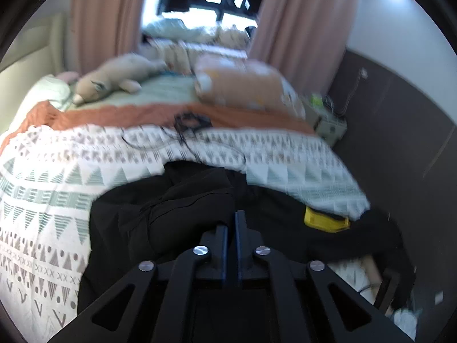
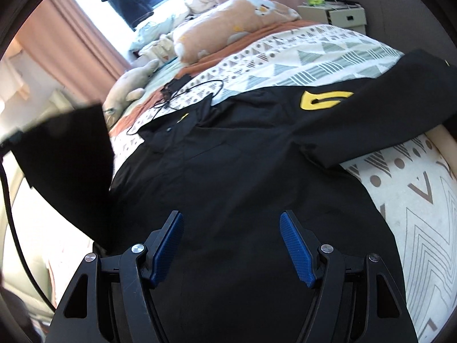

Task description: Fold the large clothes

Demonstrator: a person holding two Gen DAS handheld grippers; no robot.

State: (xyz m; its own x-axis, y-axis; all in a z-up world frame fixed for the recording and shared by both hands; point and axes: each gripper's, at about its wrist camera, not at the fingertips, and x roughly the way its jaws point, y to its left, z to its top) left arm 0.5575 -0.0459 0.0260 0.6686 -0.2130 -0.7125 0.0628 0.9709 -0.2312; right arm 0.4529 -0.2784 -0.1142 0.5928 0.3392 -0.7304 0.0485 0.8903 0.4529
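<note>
A large black jacket (image 2: 228, 157) with a yellow logo (image 2: 324, 98) lies spread on the patterned bedspread (image 2: 414, 214). Its right sleeve (image 2: 385, 114) is folded across the chest. My right gripper (image 2: 231, 223) is open and empty just above the jacket's lower body. My left gripper (image 1: 231, 220) is shut on the jacket's left sleeve (image 1: 185, 200), which bunches up in front of it. That lifted sleeve (image 2: 65, 157) hangs in the air at the left of the right wrist view.
A black cable (image 2: 182, 94) lies on the bedspread by the collar. Plush toys (image 1: 114, 77) and an orange pillow (image 1: 240, 83) sit at the bed's far end. A bedside cabinet (image 2: 340, 14) stands at the right. Pink curtains (image 1: 300, 28) frame a window.
</note>
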